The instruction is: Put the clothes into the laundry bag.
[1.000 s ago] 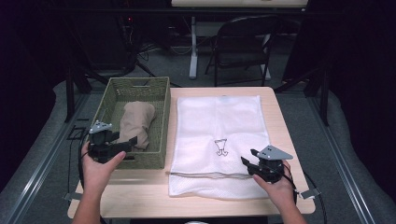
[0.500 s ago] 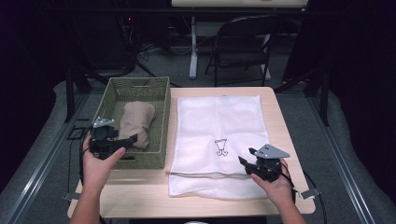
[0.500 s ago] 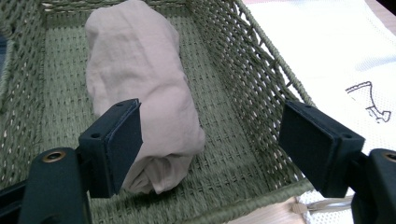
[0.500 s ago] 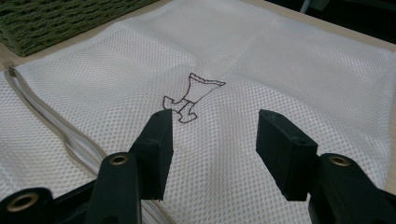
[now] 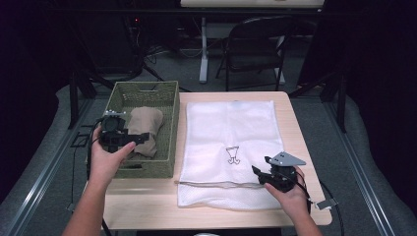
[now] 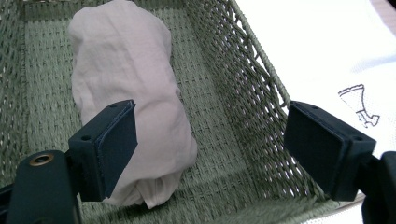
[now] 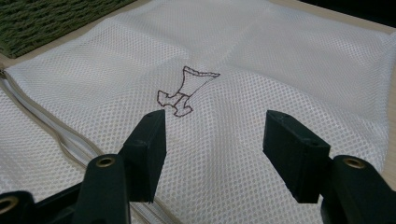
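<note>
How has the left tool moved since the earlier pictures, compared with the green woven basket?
Yes. The left tool has moved toward the far end of the green woven basket, and its jaws have just been opening, with nothing between them.

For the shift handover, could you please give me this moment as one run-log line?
left gripper: open, above rolled cloth in basket | right gripper: open, over mesh bag | both jaws just opening, nothing held

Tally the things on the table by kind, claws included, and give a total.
Woven green basket: 1
Rolled beige cloth, lying in the basket: 1
White mesh laundry bag: 1
Claws, both open: 2, the left claw and the right claw
Total: 5
</note>
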